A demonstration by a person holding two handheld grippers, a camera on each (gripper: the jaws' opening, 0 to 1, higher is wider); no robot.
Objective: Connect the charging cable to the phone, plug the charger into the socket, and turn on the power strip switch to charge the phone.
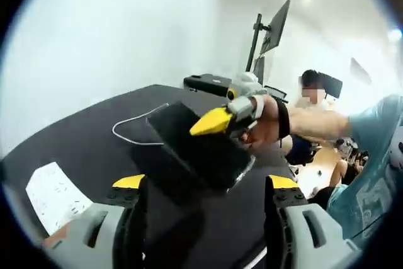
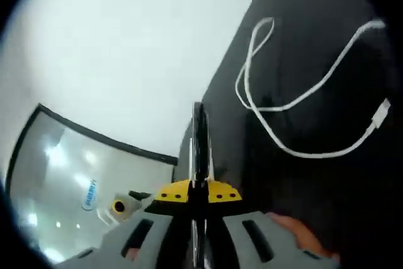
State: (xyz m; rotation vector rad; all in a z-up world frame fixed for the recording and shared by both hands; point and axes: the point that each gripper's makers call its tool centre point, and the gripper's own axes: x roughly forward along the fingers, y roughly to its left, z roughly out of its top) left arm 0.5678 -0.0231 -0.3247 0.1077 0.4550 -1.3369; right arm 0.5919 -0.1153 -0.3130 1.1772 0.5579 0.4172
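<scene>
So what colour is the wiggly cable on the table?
White. The charging cable shows best in the right gripper view, looped on the black table.

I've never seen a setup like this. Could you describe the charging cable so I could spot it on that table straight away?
Start with the big black table. On it, beyond the phone held in the right gripper, lies the charging cable: a thin white cord in loose loops with a small plug at its free end. It is the only white line there; the white paper sheet nearby is flat and printed.
</scene>
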